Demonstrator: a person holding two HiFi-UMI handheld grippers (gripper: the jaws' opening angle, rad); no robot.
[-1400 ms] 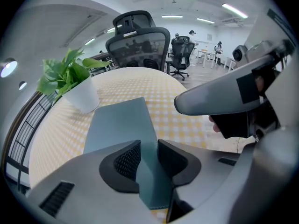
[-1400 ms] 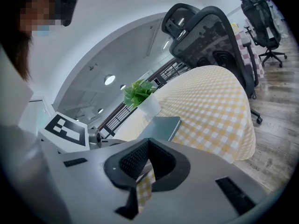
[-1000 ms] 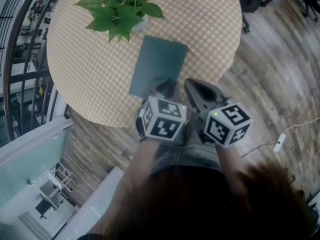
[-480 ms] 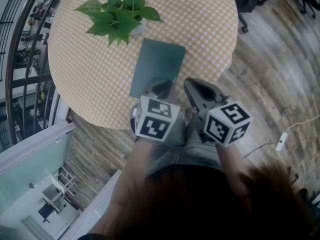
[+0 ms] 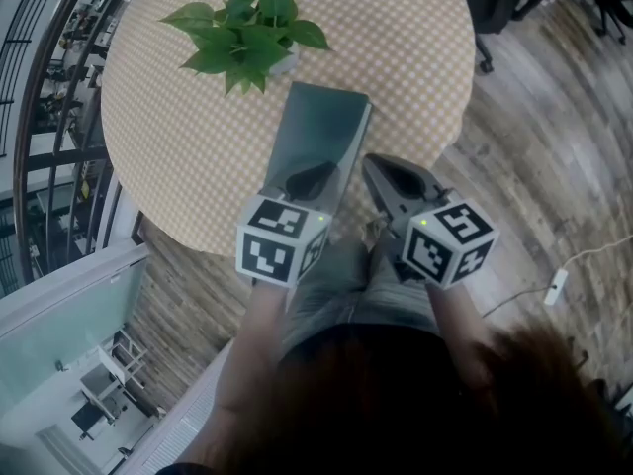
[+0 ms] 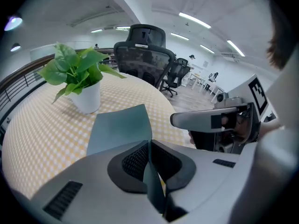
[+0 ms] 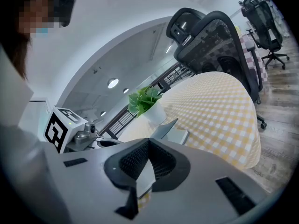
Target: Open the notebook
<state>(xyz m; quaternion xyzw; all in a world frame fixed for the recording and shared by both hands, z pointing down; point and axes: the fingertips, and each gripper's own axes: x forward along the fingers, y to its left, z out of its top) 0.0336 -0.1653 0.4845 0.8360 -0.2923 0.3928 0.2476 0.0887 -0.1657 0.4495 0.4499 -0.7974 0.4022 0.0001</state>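
**Notebook cover pinched and lifted on a round café-style table**

Seen from above, a round table [image 5: 178, 146] covered in a yellow-and-white checked cloth fills the upper part of the head view. At its far side stands a leafy green plant [image 5: 247, 28] in a white pot [image 6: 86, 97]. A teal notebook [image 5: 321, 132] lies just in front of the plant and reaches to the table's near edge.

The left gripper [image 5: 309, 178] has its jaws pressed together on the near edge of the notebook's cover [image 6: 121, 125], which tilts up off the pale pages beneath. The right gripper [image 5: 381, 171], at the notebook's near right corner, has its jaws closed on a thin pale sheet, seemingly the pages.

Around the table are a wood-plank floor [image 5: 554, 146], a dark curved railing [image 5: 40, 117] on the left, and black office chairs [image 6: 140, 50] under bright ceiling lights.
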